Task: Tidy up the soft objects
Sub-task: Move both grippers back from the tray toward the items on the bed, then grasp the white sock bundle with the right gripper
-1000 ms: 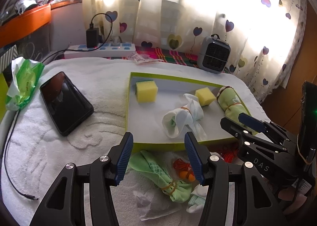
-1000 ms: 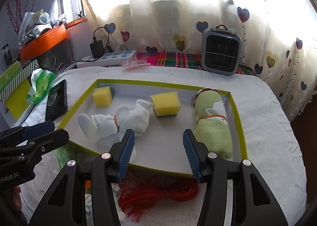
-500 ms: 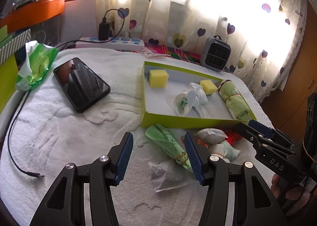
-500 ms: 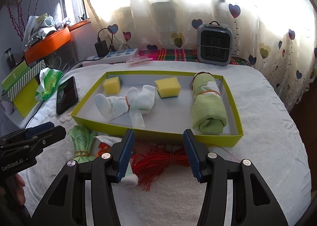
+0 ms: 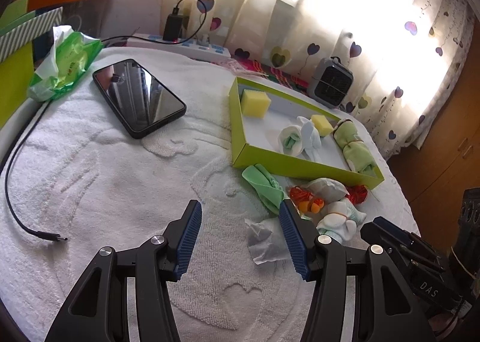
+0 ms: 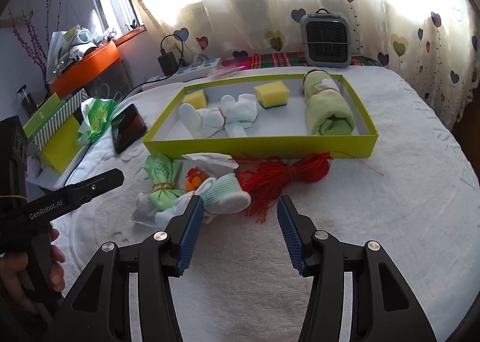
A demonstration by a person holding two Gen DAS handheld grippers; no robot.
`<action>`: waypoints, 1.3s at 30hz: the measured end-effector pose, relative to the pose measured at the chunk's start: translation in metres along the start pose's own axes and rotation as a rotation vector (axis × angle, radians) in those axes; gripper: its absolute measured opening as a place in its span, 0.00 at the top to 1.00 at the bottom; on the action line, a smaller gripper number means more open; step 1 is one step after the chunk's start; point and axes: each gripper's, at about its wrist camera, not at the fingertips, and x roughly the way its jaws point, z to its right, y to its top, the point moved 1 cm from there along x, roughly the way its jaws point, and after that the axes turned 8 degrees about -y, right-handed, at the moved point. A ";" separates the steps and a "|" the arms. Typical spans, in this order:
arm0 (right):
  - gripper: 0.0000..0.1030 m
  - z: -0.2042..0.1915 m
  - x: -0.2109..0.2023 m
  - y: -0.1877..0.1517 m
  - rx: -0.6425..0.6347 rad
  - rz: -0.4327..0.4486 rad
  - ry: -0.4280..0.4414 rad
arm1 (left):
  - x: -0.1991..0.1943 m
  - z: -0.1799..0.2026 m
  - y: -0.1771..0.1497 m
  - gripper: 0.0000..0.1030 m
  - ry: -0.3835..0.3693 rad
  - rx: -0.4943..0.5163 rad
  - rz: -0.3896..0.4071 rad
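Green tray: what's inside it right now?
Inside the green tray: two yellow sponges, a tied white sock bundle, a rolled green towel. Anything beneath them is hidden.

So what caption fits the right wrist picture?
Open right hand-held gripper above rolled socks and red string before the green tray.

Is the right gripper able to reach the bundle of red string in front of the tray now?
Probably yes. The right gripper is open and empty, and the red string lies uncovered on the towel just ahead of it, outside the tray.
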 end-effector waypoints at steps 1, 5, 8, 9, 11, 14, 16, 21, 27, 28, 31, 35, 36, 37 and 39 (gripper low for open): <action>0.50 -0.003 0.000 -0.002 0.000 -0.004 0.013 | -0.001 -0.001 -0.001 0.48 0.001 -0.002 0.000; 0.49 -0.015 0.004 -0.007 -0.021 -0.023 0.051 | -0.001 -0.007 -0.003 0.48 0.009 -0.020 -0.004; 0.50 -0.017 0.008 -0.008 -0.019 -0.033 0.069 | -0.001 -0.011 -0.005 0.48 0.019 -0.029 -0.009; 0.50 -0.016 0.010 -0.007 -0.014 -0.037 0.079 | 0.000 -0.011 -0.005 0.48 0.024 -0.032 -0.011; 0.50 -0.015 0.015 -0.007 0.005 -0.053 0.107 | 0.002 -0.012 -0.004 0.48 0.032 -0.033 -0.016; 0.49 -0.014 0.026 -0.007 0.032 -0.094 0.157 | 0.004 -0.013 -0.004 0.48 0.047 -0.037 -0.022; 0.49 -0.012 0.029 -0.006 0.057 -0.098 0.175 | 0.007 -0.013 -0.005 0.48 0.057 -0.038 -0.030; 0.44 -0.009 0.038 -0.005 0.123 -0.132 0.205 | 0.011 -0.011 -0.005 0.48 0.070 -0.025 -0.045; 0.44 -0.006 0.042 -0.002 0.170 -0.147 0.228 | 0.014 -0.006 -0.006 0.48 0.075 -0.013 -0.055; 0.44 -0.006 0.042 -0.002 0.175 -0.152 0.228 | 0.014 -0.006 -0.006 0.48 0.076 -0.013 -0.056; 0.44 -0.006 0.044 0.000 0.183 -0.153 0.228 | 0.014 -0.005 -0.006 0.48 0.076 -0.012 -0.056; 0.44 0.001 0.042 0.000 0.212 -0.134 0.229 | 0.014 0.001 -0.006 0.48 0.071 -0.007 -0.056; 0.47 0.002 0.041 0.000 0.212 -0.130 0.223 | 0.015 0.002 -0.005 0.48 0.070 -0.006 -0.057; 0.49 0.003 0.040 0.000 0.213 -0.129 0.219 | 0.016 0.004 -0.005 0.48 0.068 -0.004 -0.059; 0.54 0.004 0.040 0.001 0.205 -0.128 0.212 | 0.018 0.008 -0.005 0.48 0.064 -0.001 -0.066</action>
